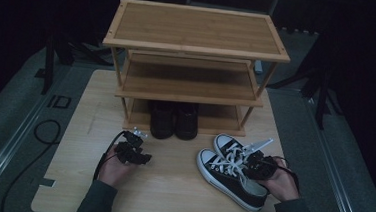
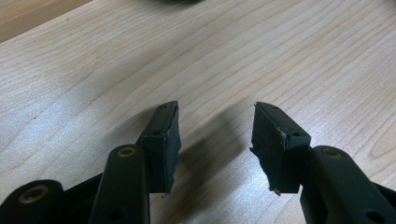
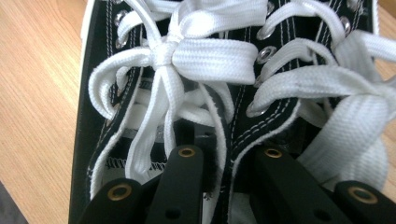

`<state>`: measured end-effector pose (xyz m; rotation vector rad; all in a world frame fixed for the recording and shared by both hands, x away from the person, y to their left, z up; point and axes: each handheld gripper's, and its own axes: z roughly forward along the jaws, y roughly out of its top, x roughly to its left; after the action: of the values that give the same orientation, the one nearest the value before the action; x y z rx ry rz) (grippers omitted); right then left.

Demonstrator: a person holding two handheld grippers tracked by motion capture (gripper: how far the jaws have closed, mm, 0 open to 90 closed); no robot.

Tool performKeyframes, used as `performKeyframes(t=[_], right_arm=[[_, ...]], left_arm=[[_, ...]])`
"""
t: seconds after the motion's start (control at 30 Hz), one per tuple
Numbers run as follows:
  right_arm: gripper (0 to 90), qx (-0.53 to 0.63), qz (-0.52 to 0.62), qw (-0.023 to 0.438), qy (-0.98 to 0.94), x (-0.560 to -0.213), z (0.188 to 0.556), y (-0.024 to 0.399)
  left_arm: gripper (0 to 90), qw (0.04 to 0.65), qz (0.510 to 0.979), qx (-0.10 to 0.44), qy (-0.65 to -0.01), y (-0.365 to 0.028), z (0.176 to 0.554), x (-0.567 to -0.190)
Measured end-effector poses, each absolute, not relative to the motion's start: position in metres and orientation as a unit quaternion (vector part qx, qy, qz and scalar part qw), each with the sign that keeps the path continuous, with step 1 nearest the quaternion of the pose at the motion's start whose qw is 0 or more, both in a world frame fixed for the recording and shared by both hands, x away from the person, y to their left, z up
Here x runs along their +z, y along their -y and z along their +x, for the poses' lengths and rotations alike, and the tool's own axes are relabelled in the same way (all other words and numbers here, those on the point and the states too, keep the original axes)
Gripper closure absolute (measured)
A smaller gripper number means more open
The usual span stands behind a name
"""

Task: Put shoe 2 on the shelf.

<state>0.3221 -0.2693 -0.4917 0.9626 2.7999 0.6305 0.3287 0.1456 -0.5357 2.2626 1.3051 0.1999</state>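
Black canvas sneakers (image 1: 231,169) with white laces, two of them side by side, lower right of the high view on the wooden table (image 1: 170,185). My right gripper (image 1: 255,164) is at their collars; in the right gripper view the jaws sit narrow, one inside each shoe, clamped on the two inner collar walls (image 3: 229,154) pressed together, so I'm holding the pair as one. Step in hand, as I read it: grasp made, lift not begun, soles look flat on the table. Next move calls for raising both together, keeping the pinch firm, and carrying toward the bamboo shoe rack (image 1: 195,51) at upper centre. Left gripper (image 1: 134,141) rests centre-left, jaws about half apart over bare wood, nothing between them. Count: two sneakers, two dark shoes (image 1: 174,121) on the rack's bottom shelf, one rack with three shelves, two grippers.
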Motion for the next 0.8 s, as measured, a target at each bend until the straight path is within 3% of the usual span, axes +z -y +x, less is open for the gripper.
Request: performKeyframes(t=[0.8], right_arm=[[85.4, 0.227, 0.252, 0.069, -0.938, -0.445, 0.324, 0.250]], left_arm=[[51.7, 0.257, 0.835, 0.073, -0.480, -0.144, 0.329, -0.537]])
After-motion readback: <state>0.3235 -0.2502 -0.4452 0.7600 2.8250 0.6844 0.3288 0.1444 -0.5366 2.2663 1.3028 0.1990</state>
